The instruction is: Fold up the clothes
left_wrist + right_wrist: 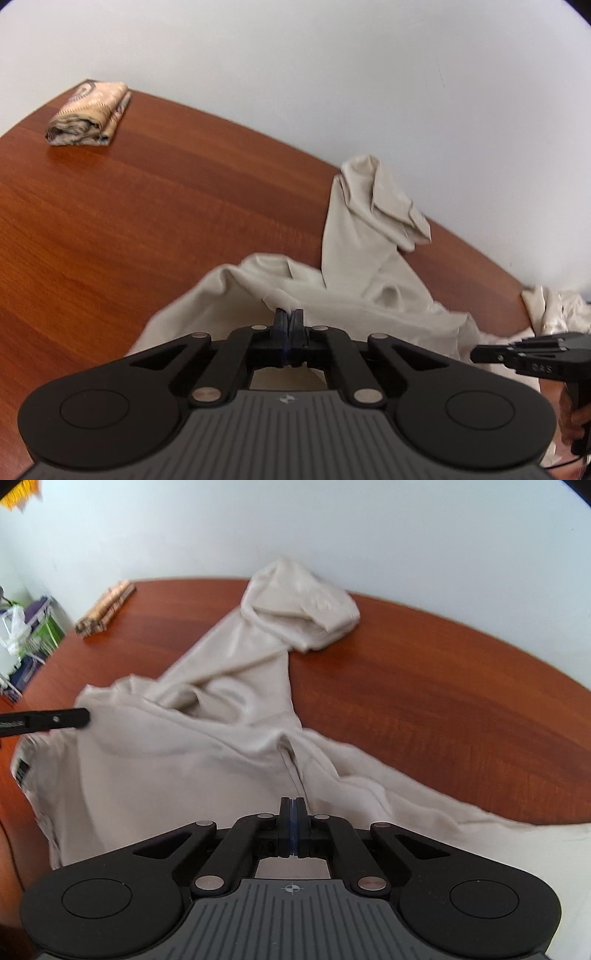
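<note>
Tabletop of reddish-brown polished wood [424, 686] carries the work. Crumpled beige fabric garment [177, 768] sprawls across its near half, one long limb trailing to a bunched end by the wall. Small patterned tan folded cloth [88, 112] sits well apart at the far corner. Left gripper [287, 314]: jaws together, pinching a raised pleat of the garment. Right gripper [293, 803]: jaws together on a seam ridge; grip depth unclear. Risk: thin pinch slips on lift; uneven pull drags the bunched end and twists the garment instead of spreading it.
</note>
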